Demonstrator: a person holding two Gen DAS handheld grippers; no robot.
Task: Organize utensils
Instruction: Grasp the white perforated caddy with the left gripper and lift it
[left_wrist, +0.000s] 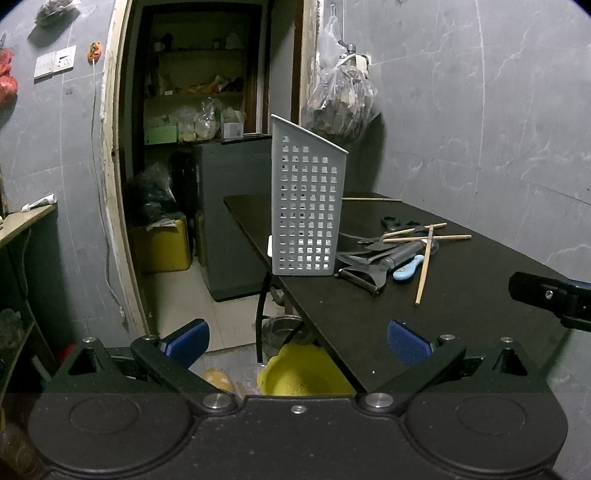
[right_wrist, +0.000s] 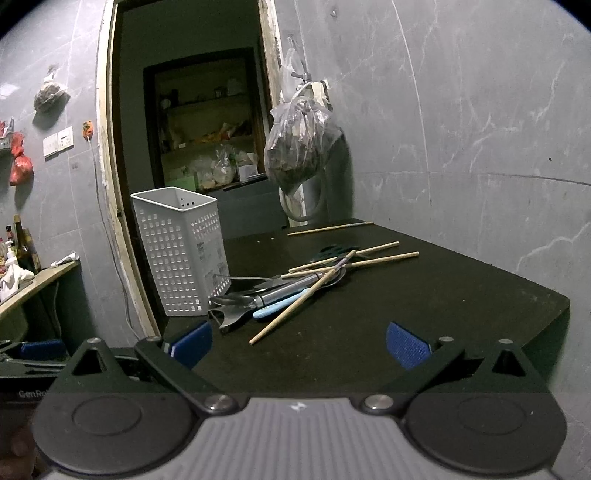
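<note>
A white perforated utensil holder (left_wrist: 306, 206) (right_wrist: 183, 254) stands upright at the left edge of the dark table (left_wrist: 424, 332) (right_wrist: 369, 332). Beside it lies a heap of utensils (left_wrist: 388, 254) (right_wrist: 280, 291): wooden chopsticks (right_wrist: 303, 299), a metal peeler (right_wrist: 232, 319), a light blue handled tool (right_wrist: 275, 308) and dark scissors (left_wrist: 400, 222). One chopstick (right_wrist: 330, 228) lies apart at the back. My left gripper (left_wrist: 298, 343) hangs open at the table's near left corner, holding nothing. My right gripper (right_wrist: 298, 345) is open over the near table, short of the heap.
A yellow bowl (left_wrist: 306, 373) and a metal pot (left_wrist: 280, 328) sit on the floor under the table's corner. A filled plastic bag (right_wrist: 299, 147) hangs on the grey wall behind. A doorway (left_wrist: 199, 147) opens to shelves on the left. The other gripper (left_wrist: 550, 299) shows at the right edge.
</note>
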